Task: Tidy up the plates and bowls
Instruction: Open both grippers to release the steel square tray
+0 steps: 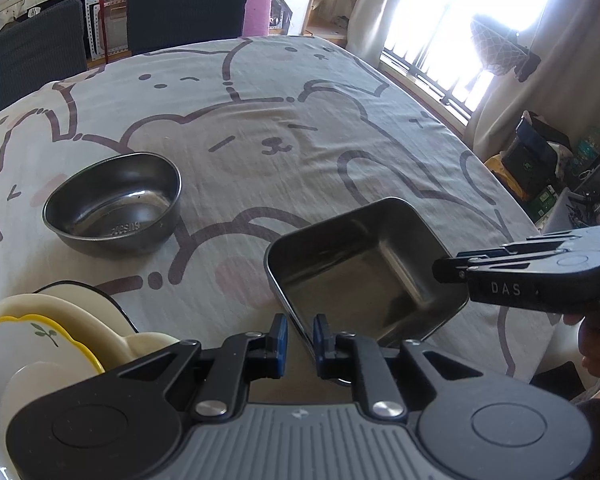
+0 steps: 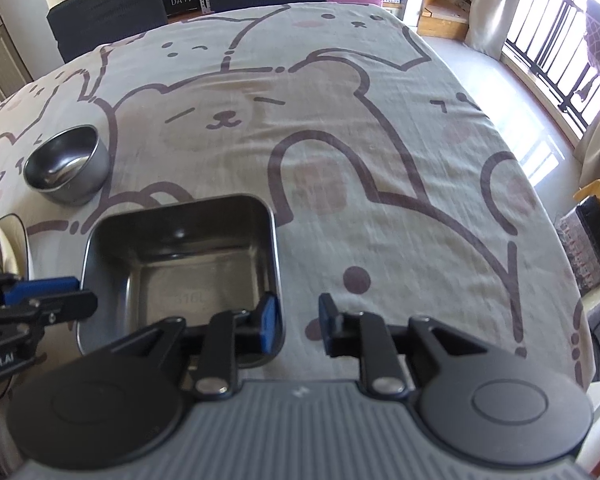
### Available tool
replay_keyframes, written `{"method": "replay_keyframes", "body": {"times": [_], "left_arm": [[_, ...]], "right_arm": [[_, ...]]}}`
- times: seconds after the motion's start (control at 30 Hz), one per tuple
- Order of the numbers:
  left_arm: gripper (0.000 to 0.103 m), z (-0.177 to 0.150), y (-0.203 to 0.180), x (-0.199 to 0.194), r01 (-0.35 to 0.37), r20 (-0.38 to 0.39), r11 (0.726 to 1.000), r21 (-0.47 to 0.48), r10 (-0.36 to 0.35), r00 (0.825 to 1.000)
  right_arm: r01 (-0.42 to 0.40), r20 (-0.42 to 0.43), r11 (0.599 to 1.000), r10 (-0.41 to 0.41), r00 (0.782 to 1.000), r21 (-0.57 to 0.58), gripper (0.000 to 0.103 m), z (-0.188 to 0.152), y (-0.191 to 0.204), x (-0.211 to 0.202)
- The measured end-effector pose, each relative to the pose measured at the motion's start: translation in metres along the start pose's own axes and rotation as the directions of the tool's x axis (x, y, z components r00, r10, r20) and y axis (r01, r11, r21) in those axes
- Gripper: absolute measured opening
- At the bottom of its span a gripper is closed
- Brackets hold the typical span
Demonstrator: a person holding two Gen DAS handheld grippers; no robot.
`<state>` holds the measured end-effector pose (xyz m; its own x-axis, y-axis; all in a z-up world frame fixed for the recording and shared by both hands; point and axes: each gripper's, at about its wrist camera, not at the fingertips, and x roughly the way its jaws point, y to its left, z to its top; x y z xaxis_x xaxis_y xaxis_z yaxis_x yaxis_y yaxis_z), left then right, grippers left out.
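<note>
Square steel tray (image 2: 180, 268) on the bear-print tablecloth (image 2: 340, 140). Left gripper (image 1: 300, 340) and right gripper (image 2: 296, 322) both stand apart, each straddling a tray wall. Round steel bowl (image 1: 112, 208) rests beyond; stacked ceramic plates (image 1: 40, 332) lie near left.

Blown-out window (image 1: 480, 12) glare, fisheye warping

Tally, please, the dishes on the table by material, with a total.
Metal dishes: 2, the round metal bowl and the square metal dish.
Ceramic dishes: at least 2, the cream plate and the yellow-rimmed plate stacked at the left; more may be hidden beneath.
Total: at least 4.
</note>
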<state>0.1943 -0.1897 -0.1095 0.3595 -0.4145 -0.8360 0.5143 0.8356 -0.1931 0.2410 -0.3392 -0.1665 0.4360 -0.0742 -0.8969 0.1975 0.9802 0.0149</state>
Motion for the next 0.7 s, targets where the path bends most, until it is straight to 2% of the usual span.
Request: {"method": "replay_keyframes", "body": {"times": [0.23,0.47,0.7], "left_arm": [[0.017,-0.0001,0.0005,0.0003,-0.001,-0.002,1.0,-0.001,0.001,1.0],[0.016,0.0003,-0.0015,-0.0011,-0.011,0.0,1.0,0.008,0.011,1.0],[0.029,-0.0004,-0.0025,-0.0006,-0.005,-0.004,1.0,-0.001,0.005,1.0]], "right_arm": [[-0.001,-0.002,1.0,0.001,1.0,0.001,0.027,-0.0005,0.0009,0.001],[-0.005,0.003,1.0,0.005,1.0,0.01,0.032,-0.0017,-0.0018,0.0002],[-0.047,0.032,0.999,0.046,0.998,0.026,0.037,-0.0023,-0.0052,-0.0059]]}}
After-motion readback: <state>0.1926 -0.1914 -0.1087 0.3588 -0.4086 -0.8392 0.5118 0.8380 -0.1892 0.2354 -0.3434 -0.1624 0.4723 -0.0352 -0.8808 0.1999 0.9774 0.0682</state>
